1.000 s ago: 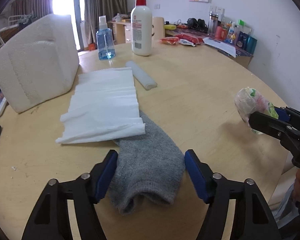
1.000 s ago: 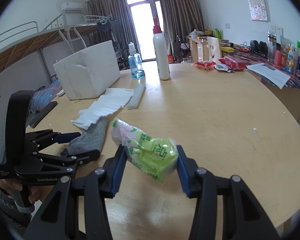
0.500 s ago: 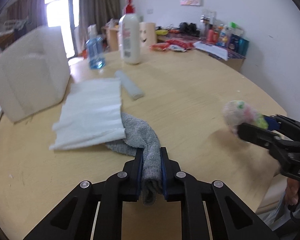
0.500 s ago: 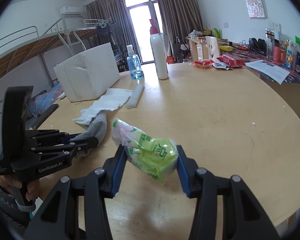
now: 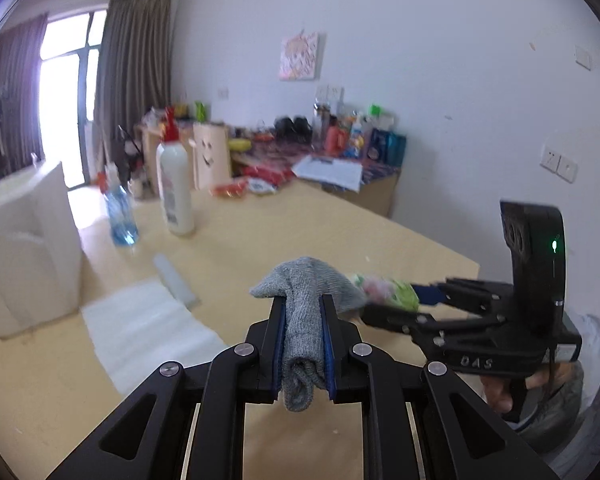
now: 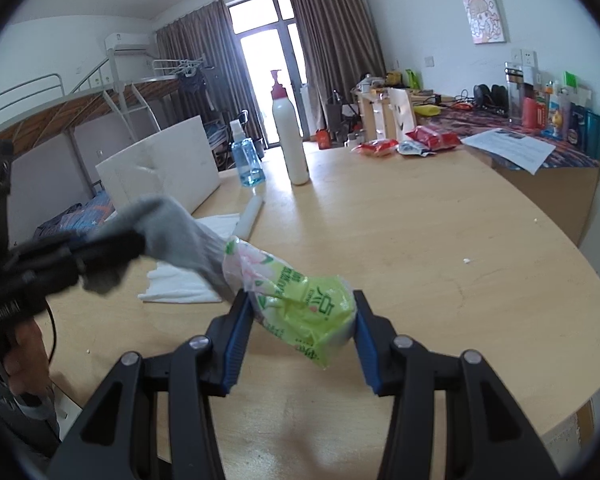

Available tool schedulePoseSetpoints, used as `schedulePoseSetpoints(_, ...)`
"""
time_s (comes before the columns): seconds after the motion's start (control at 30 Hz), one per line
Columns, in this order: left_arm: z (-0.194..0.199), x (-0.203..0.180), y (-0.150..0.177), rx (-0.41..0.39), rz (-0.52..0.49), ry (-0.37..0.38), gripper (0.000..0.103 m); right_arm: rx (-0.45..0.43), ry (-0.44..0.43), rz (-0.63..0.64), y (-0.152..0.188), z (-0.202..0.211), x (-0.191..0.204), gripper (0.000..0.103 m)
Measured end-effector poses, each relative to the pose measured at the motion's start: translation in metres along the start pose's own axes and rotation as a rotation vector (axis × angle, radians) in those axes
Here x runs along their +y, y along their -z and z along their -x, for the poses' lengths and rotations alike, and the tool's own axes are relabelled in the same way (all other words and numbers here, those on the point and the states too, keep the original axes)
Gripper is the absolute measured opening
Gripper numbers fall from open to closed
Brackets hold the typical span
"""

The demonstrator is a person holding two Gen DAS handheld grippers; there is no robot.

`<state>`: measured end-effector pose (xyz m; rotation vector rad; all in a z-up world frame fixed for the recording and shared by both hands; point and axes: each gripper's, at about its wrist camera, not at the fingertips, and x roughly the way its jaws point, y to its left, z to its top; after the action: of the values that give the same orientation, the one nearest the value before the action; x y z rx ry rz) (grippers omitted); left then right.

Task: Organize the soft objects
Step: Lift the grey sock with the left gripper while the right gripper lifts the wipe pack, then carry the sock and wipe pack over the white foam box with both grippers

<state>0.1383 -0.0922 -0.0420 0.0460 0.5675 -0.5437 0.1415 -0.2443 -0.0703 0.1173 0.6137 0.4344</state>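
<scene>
Sock, grey, knit: pinched between the blue pads of the left gripper, lifted clear of the desk; its free end droops over the fingertips, just beside the right gripper's load. The jaws have just been closing on it.

Packet, green and white plastic, soft: clamped in the right gripper, held above the desk's near part.

Cloth, white, folded: flat on the desk, below and behind the sock. White roll just beyond it.

Foam box, white: at the desk's far left, near the edge.

Spray bottle, blue, and pump bottle, white with red top: upright, side by side beyond the roll.

Snack packs, red: at the far edge.

Desk, right half: bare wood out to its curved rim.
</scene>
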Motion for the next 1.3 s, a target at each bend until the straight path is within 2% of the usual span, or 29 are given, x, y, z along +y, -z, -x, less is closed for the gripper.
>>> schedulePoseSetpoints(0.1,0.013,-0.002,-0.009,-0.053,-0.014,-0.046,0.017,-0.012,-0.005,0.01,-0.002,0.003,0.004,0.053)
schedulePoseSetpoints(0.2,0.024,-0.003,-0.012,-0.091,-0.018,-0.06,0.017,-0.023,-0.009,0.021,-0.006,0.005,0.009,0.053)
schedulePoseSetpoints(0.37,0.039,-0.001,-0.011,-0.118,-0.028,-0.09,0.017,-0.031,-0.012,0.052,-0.012,0.005,0.022,0.053)
schedulePoseSetpoints(0.6,0.06,0.017,-0.007,-0.147,0.02,-0.132,0.017,-0.055,-0.052,0.094,-0.024,0.006,0.048,0.053)
schedulePoseSetpoints(0.8,0.087,0.031,0.0,-0.179,0.058,-0.215,0.017,-0.058,-0.119,0.162,-0.035,-0.004,0.08,0.053)
schedulePoseSetpoints(1.03,0.115,0.053,0.01,-0.163,0.118,-0.355,0.017,-0.058,-0.198,0.215,-0.041,-0.015,0.115,0.053)
schedulePoseSetpoints(1.3,0.144,0.074,0.02,-0.184,0.164,-0.45,0.017,-0.065,-0.262,0.262,-0.054,-0.023,0.144,0.053)
